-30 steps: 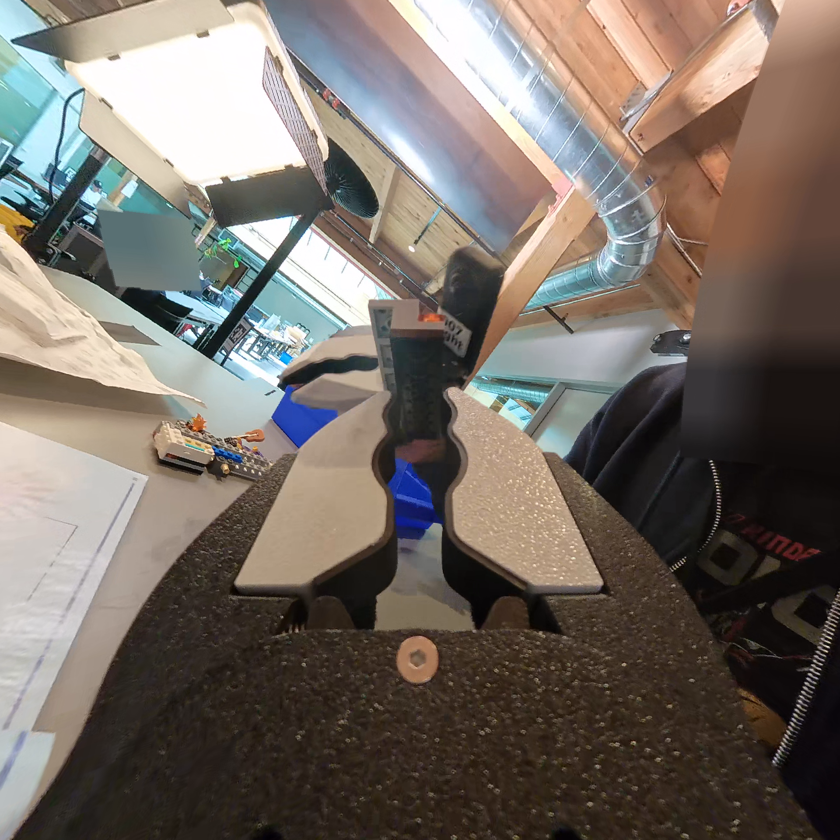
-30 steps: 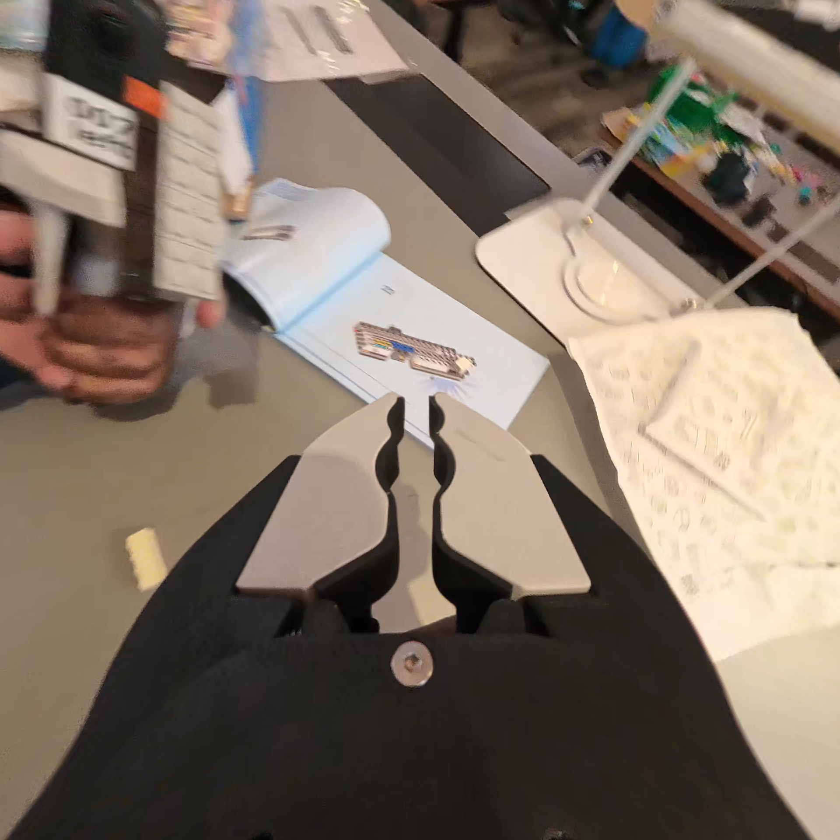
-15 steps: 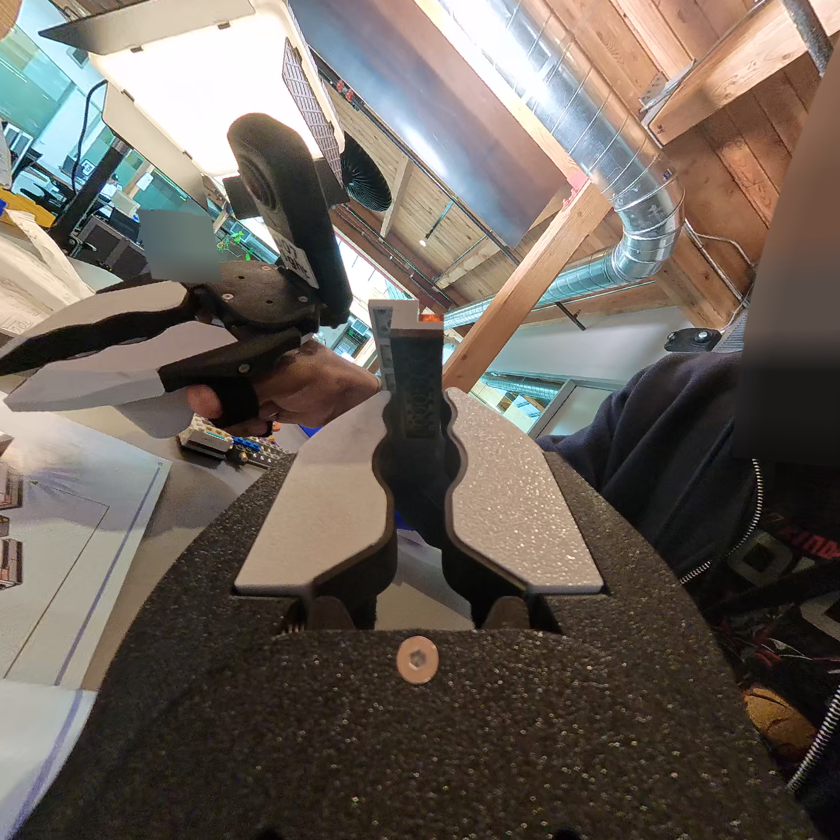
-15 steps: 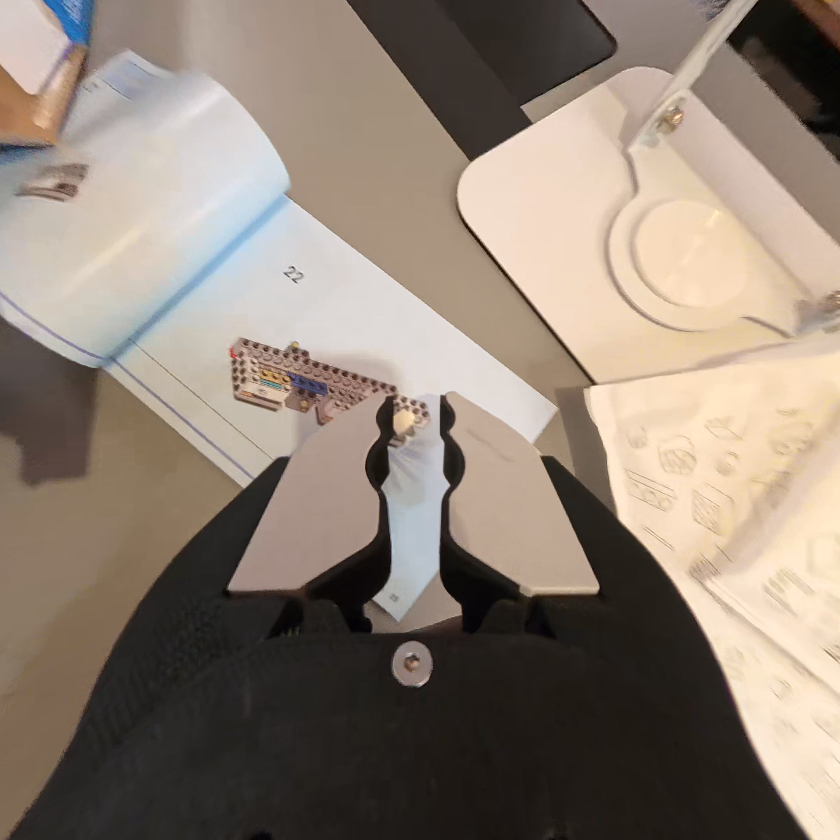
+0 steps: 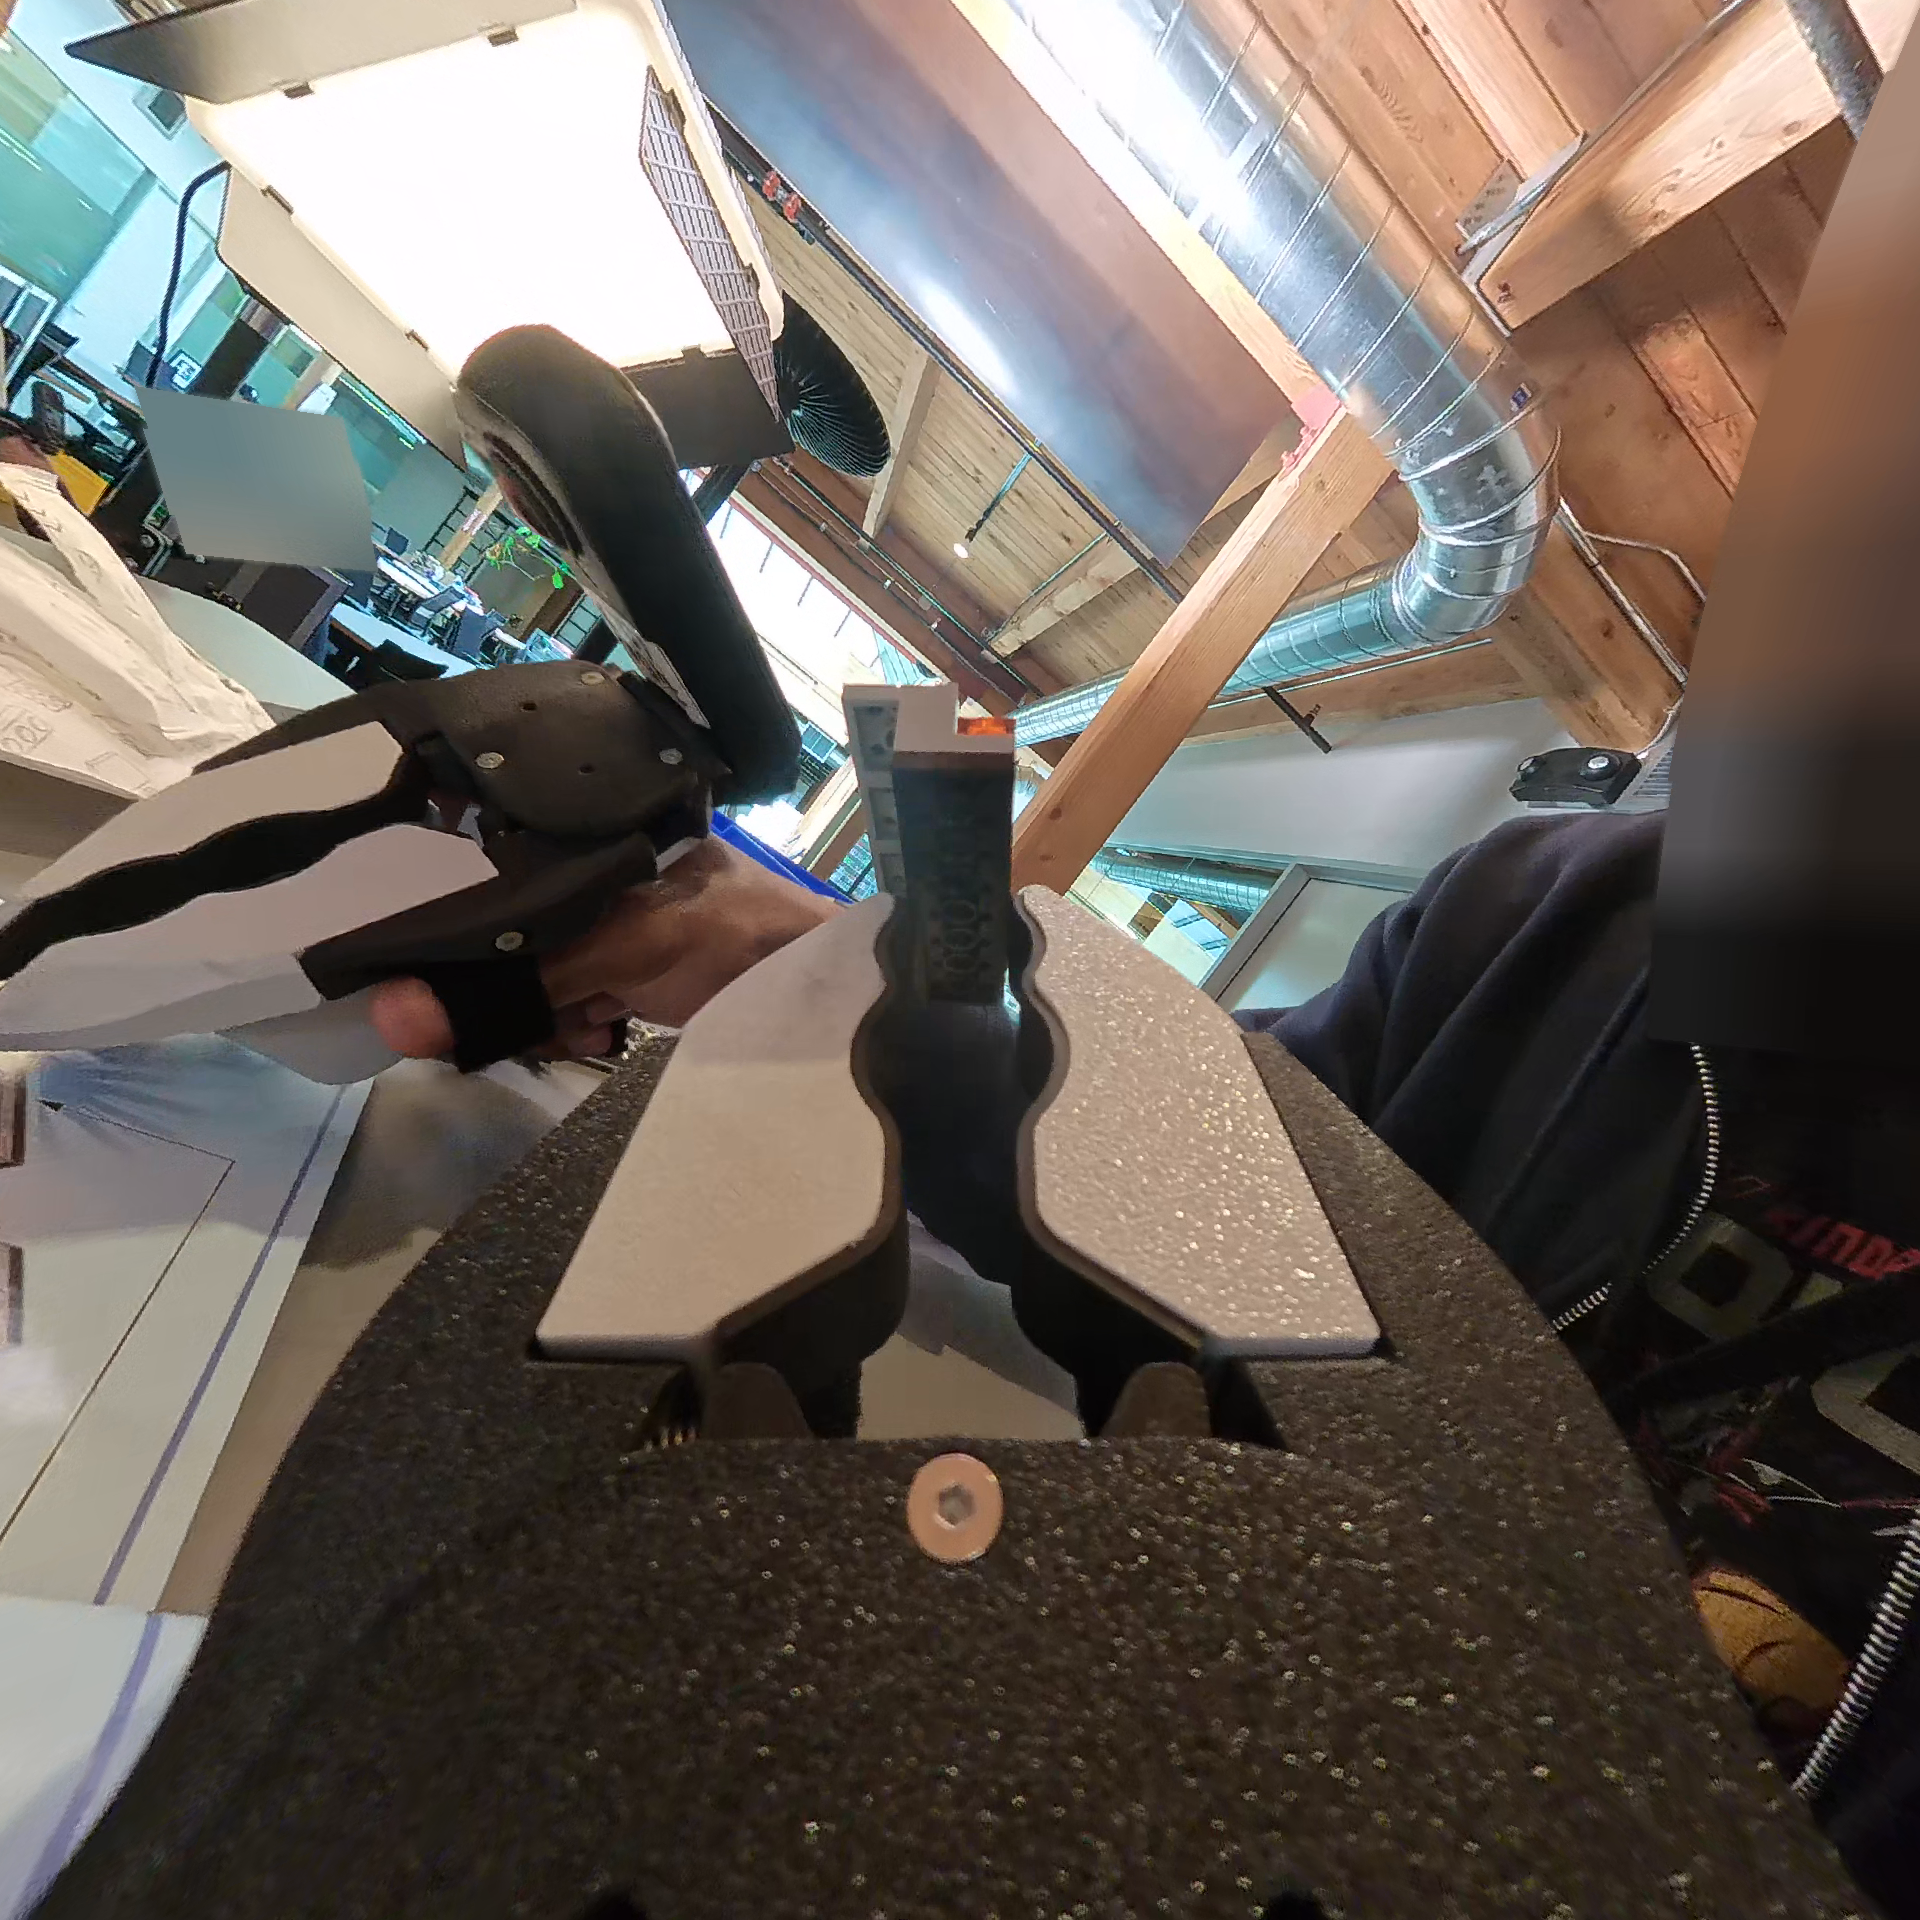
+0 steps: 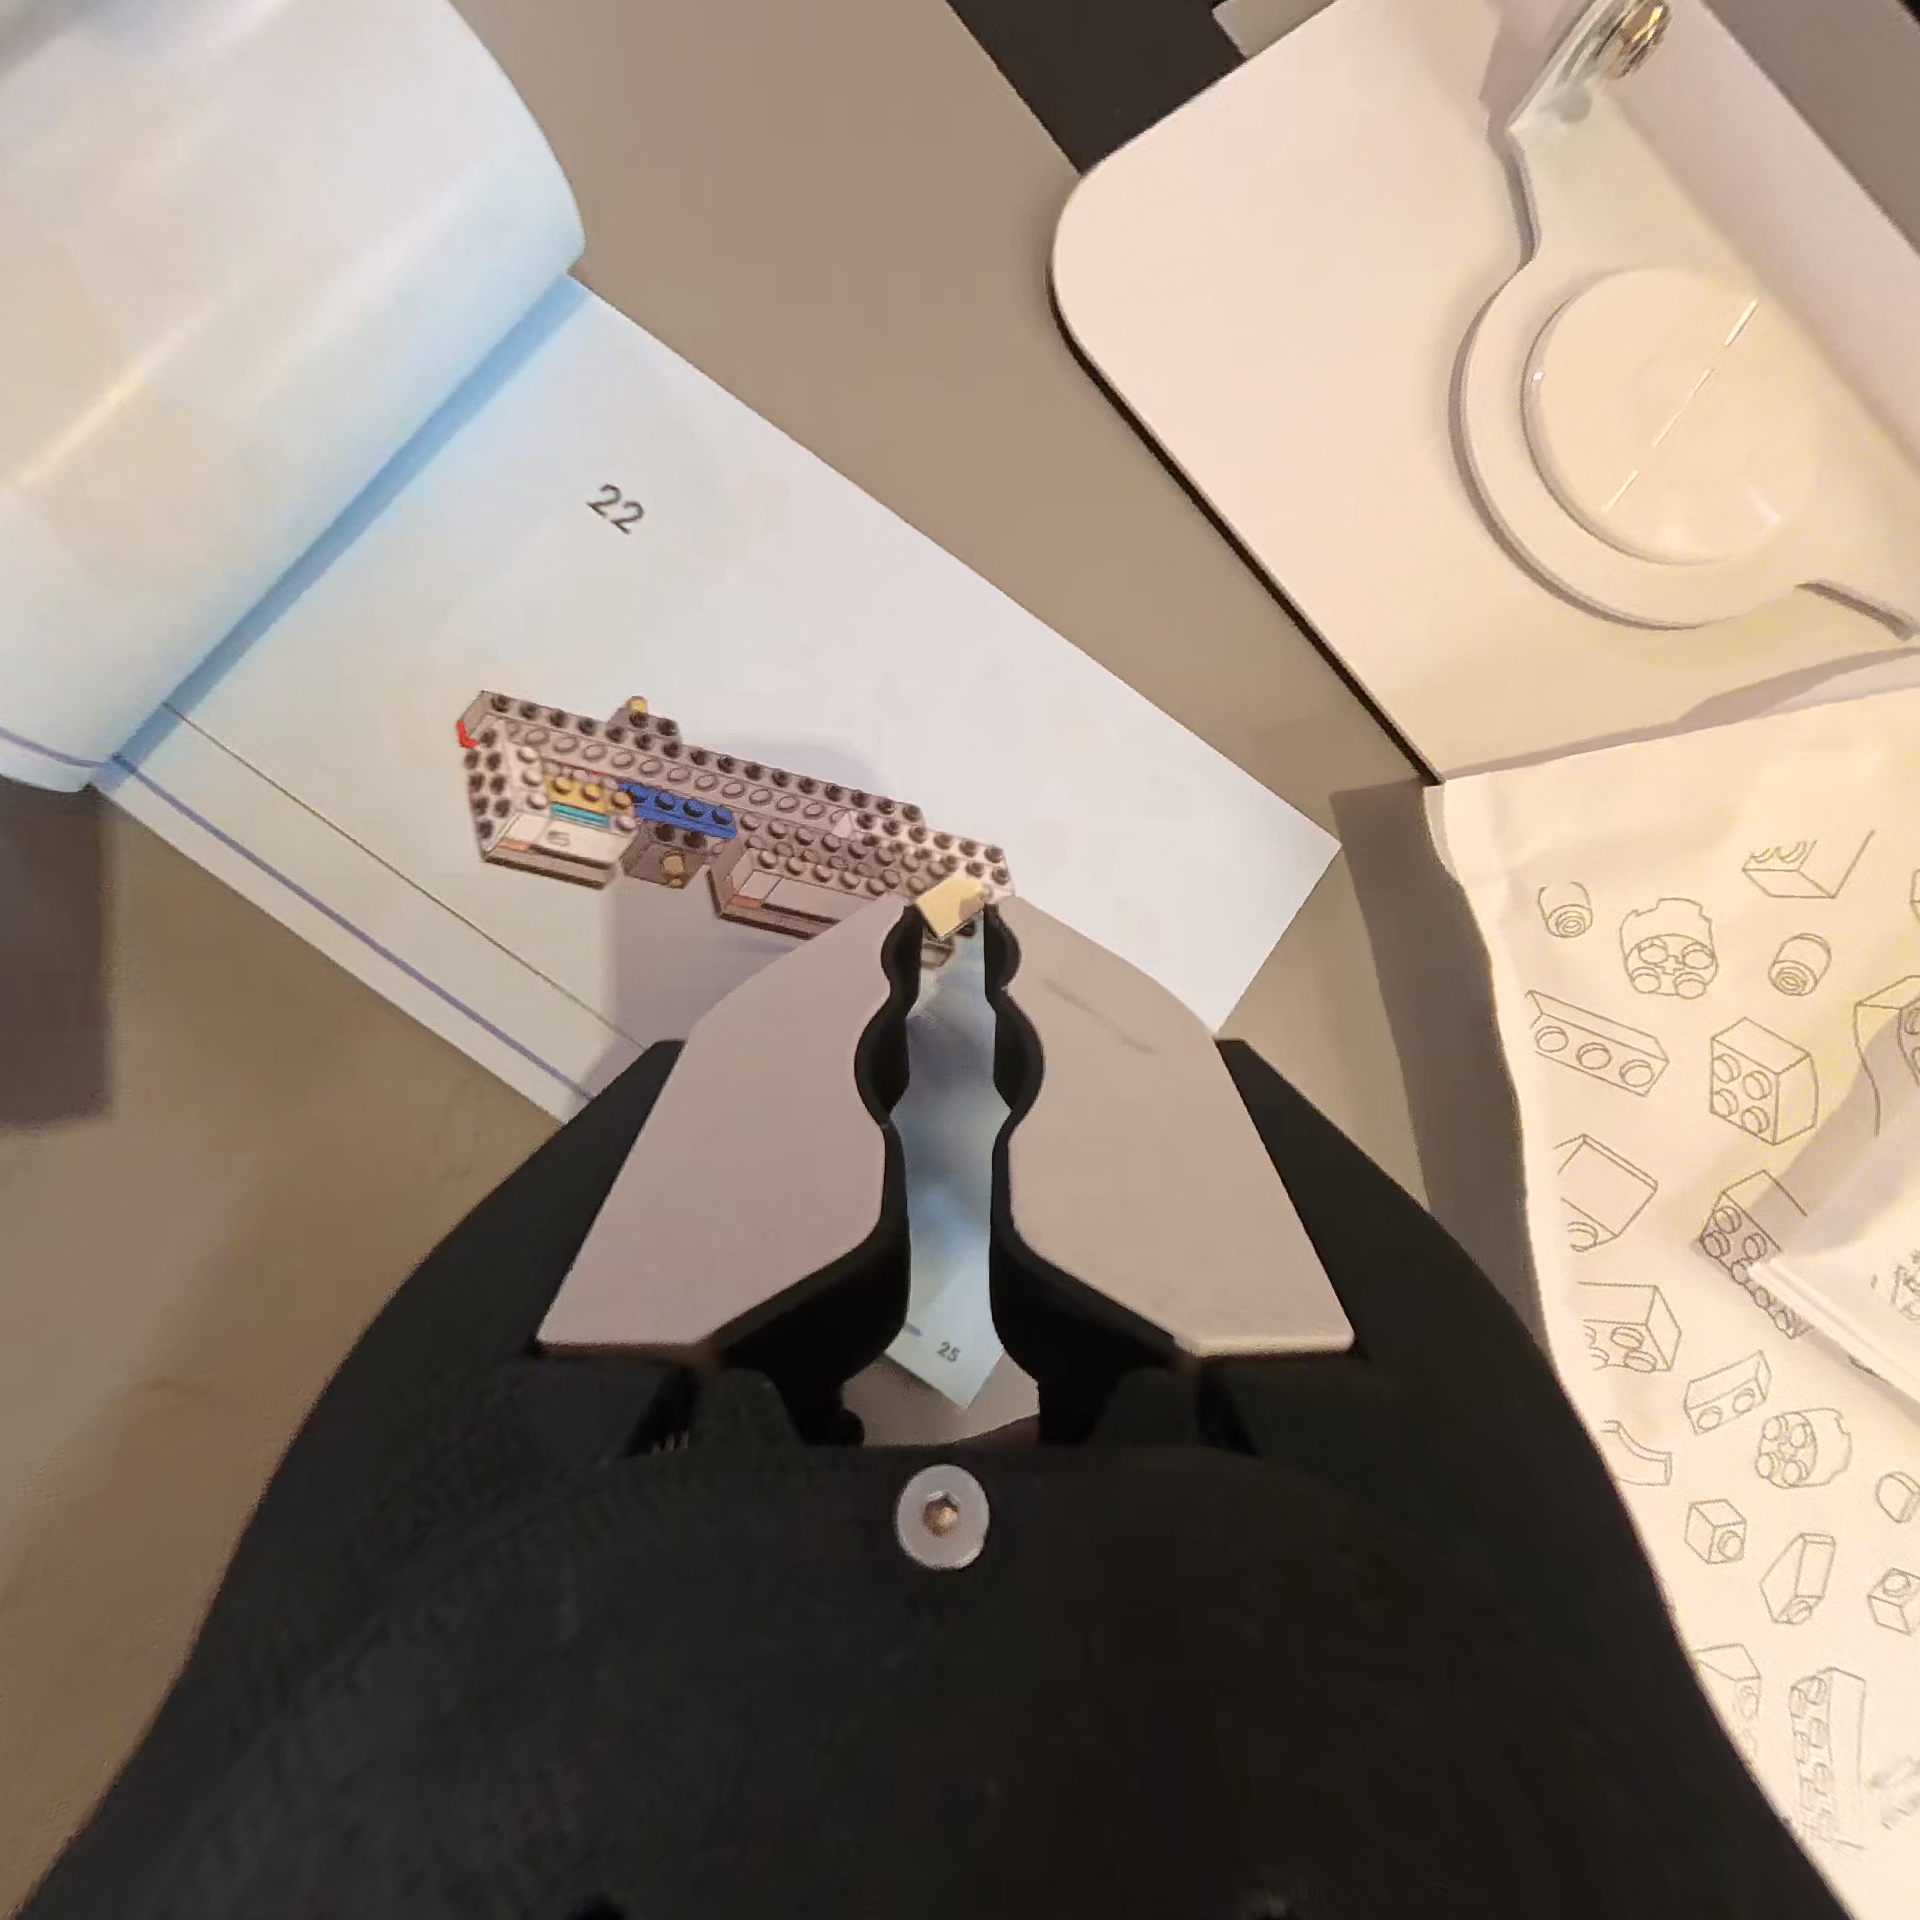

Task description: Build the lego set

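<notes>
Both grippers grip brick pieces above an open booklet on the tabletop.

The left gripper (image 5: 954, 914) is closed on a dark studded brick stack (image 5: 956, 862) standing upright between its fingertips, white and orange pieces at its top. The right gripper (image 6: 948, 916) pinches a small tan tile (image 6: 948, 906) at its tips, just over the booklet (image 6: 790, 623) page picturing a grey brick model. Only the left view shows the right gripper's hand (image 5: 665, 956); only the right view shows the white lamp base (image 6: 1455, 364) and printed paper (image 6: 1714, 1195).
</notes>
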`<state>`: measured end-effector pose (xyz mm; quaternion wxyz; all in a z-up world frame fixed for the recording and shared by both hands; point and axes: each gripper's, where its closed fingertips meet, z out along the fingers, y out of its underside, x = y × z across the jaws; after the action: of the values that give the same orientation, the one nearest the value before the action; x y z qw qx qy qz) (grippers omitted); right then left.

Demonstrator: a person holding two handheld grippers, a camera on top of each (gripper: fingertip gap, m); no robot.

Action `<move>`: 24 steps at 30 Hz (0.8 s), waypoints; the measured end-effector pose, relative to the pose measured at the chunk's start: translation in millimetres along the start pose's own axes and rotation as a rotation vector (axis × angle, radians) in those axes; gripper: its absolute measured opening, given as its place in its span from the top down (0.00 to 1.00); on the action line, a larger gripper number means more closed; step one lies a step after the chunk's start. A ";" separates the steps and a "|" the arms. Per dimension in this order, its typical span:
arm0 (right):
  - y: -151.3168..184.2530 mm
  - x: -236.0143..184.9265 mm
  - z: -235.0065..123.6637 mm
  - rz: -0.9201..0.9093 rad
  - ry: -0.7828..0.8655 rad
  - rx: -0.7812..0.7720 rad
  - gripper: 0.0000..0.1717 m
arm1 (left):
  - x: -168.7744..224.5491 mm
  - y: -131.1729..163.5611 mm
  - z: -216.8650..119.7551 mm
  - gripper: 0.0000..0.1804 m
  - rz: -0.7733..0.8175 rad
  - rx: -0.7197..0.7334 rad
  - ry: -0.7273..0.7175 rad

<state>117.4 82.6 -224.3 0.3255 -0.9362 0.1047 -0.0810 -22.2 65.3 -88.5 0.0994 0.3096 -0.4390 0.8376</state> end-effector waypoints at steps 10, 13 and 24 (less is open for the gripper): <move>23.6 -65.0 -70.5 -0.093 0.074 0.310 0.93 | 0.6 3.4 2.7 0.91 0.034 -0.020 -0.015; 27.9 -80.6 -87.3 -0.143 0.045 0.364 0.89 | 0.3 1.5 2.7 0.91 0.044 -0.009 -0.012; 41.1 -70.9 -103.6 0.048 -0.069 0.394 0.88 | 0.3 -0.8 1.5 0.91 0.061 0.009 -0.011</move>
<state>20.4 7.4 -175.7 0.5078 -0.8538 0.0978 -0.0602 -21.5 64.6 -87.2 0.0699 0.3010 -0.4448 0.8406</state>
